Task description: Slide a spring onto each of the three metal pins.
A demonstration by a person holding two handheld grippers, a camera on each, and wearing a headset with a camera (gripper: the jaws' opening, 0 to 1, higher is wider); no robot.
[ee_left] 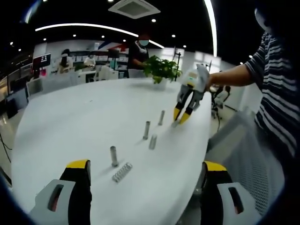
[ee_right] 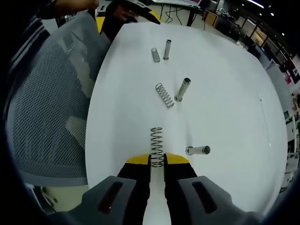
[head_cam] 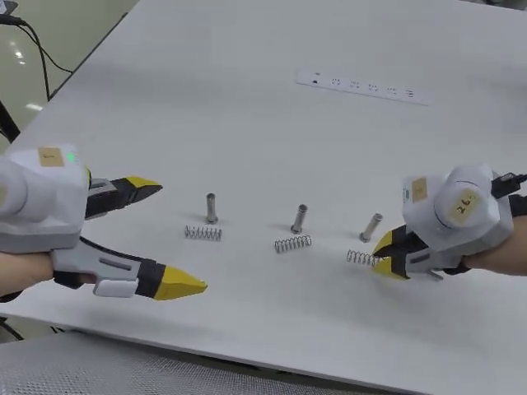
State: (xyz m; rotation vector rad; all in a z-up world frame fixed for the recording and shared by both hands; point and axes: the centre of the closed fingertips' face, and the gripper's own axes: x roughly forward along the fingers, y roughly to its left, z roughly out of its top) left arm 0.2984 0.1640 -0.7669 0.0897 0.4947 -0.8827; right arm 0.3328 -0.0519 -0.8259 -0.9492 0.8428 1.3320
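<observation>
Three short metal pins stand in a row on the white table: left [head_cam: 212, 207], middle [head_cam: 299, 218] and right [head_cam: 370, 227]. A spring lies in front of each: left [head_cam: 203, 234], middle [head_cam: 293, 243], right [head_cam: 361, 258]. My right gripper [head_cam: 384, 260] is down at the table, shut on the near end of the right spring [ee_right: 156, 143], with the right pin [ee_right: 198, 150] just beside it. My left gripper [head_cam: 165, 237] hovers wide open left of the row with nothing in it. Ahead of its jaws are the left pin [ee_left: 114, 156] and left spring [ee_left: 122, 172].
A white power strip [head_cam: 362, 87] lies far back on the table. The table's front edge runs close below the grippers, with a grey mesh chair [ee_right: 56, 108] beside it. A potted plant [ee_left: 161, 70] and people stand beyond the far end.
</observation>
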